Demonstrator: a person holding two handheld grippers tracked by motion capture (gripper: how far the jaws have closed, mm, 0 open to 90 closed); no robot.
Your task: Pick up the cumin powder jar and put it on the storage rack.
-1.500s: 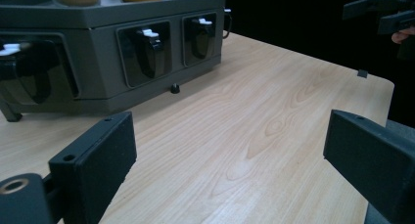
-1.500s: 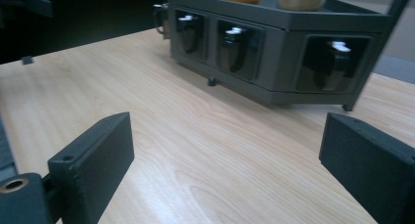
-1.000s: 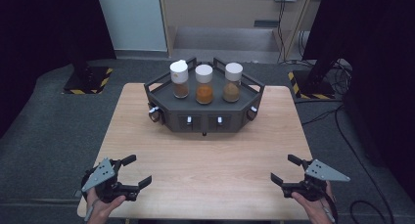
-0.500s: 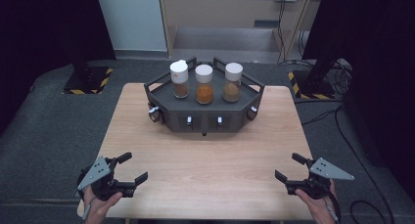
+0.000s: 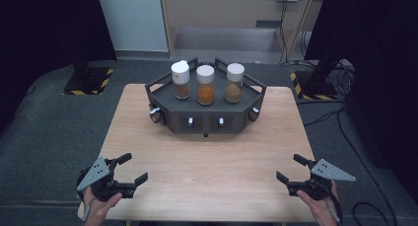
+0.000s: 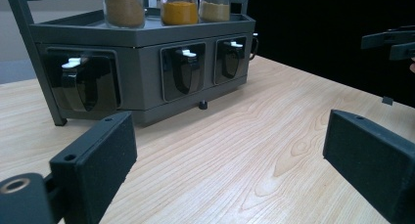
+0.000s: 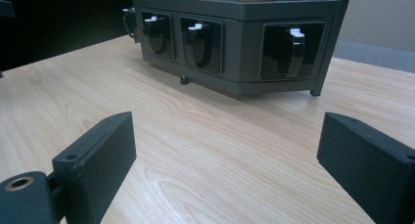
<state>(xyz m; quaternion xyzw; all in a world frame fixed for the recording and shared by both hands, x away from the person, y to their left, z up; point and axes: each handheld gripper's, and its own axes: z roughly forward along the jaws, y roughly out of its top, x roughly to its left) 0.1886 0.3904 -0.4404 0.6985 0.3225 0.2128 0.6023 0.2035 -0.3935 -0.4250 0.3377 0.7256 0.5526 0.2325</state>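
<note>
Left hand-held gripper [image 5: 132,169] is hovering at the near-left corner of the bench [image 5: 212,167], jaws standing wide apart, gripping nothing. Right hand-held gripper [image 5: 291,168] is sitting at the near-right corner, jaws equally wide, also holding nothing. Both are pointing inward toward the bench middle, well apart from each other.

Dark hexagonal rack [image 5: 204,118] is standing at the far centre of the bench, well ahead of both grippers, roughly between them. High view is showing three white-capped spice jars on top: brown powder [image 5: 181,80], orange [image 5: 205,84], tan [image 5: 234,82].

Left gripper view is cutting off the jar caps but showing what the high view is blurring: black measuring scoops [image 6: 188,72] with white tabs sitting in recesses in the rack's side faces. Right gripper view is showing three more scoop recesses [image 7: 288,50] and bare wood between its jaws.
</note>
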